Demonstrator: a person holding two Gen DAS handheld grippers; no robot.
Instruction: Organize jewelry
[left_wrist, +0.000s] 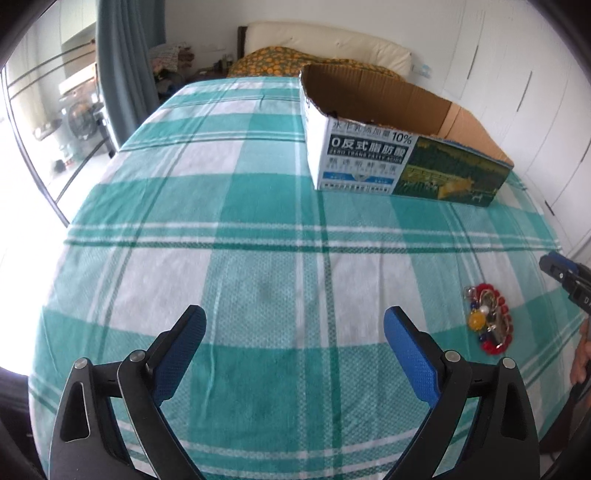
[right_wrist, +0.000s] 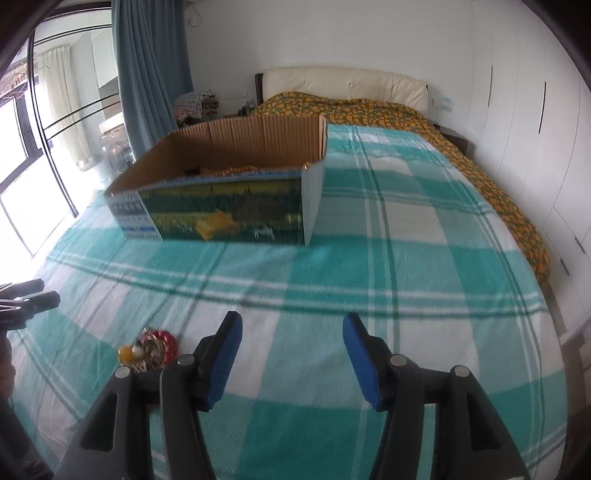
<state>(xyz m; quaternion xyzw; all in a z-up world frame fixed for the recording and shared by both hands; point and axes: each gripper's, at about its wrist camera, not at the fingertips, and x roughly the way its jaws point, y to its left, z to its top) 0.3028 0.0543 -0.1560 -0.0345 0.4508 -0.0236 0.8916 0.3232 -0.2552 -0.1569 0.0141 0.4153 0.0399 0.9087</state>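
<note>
A small heap of jewelry (left_wrist: 489, 319) lies on the checked bed cover, with red beads, a yellow bead and metal rings. In the right wrist view the same jewelry heap (right_wrist: 153, 349) sits just left of my right gripper's left finger. My left gripper (left_wrist: 295, 332) is open over bare cover, well left of the heap, with nothing between its fingers. My right gripper (right_wrist: 291, 347) is open too and holds nothing. An open cardboard box (left_wrist: 399, 155) stands farther back on the bed; inside this box (right_wrist: 229, 177) some beads and a dark item show.
The green and white checked cover (left_wrist: 221, 258) spreads over the whole bed. An orange flowered blanket (right_wrist: 461, 147) lies at the head and right side. White wardrobe doors (right_wrist: 535, 129) stand to the right, a curtain (right_wrist: 151, 66) and window to the left.
</note>
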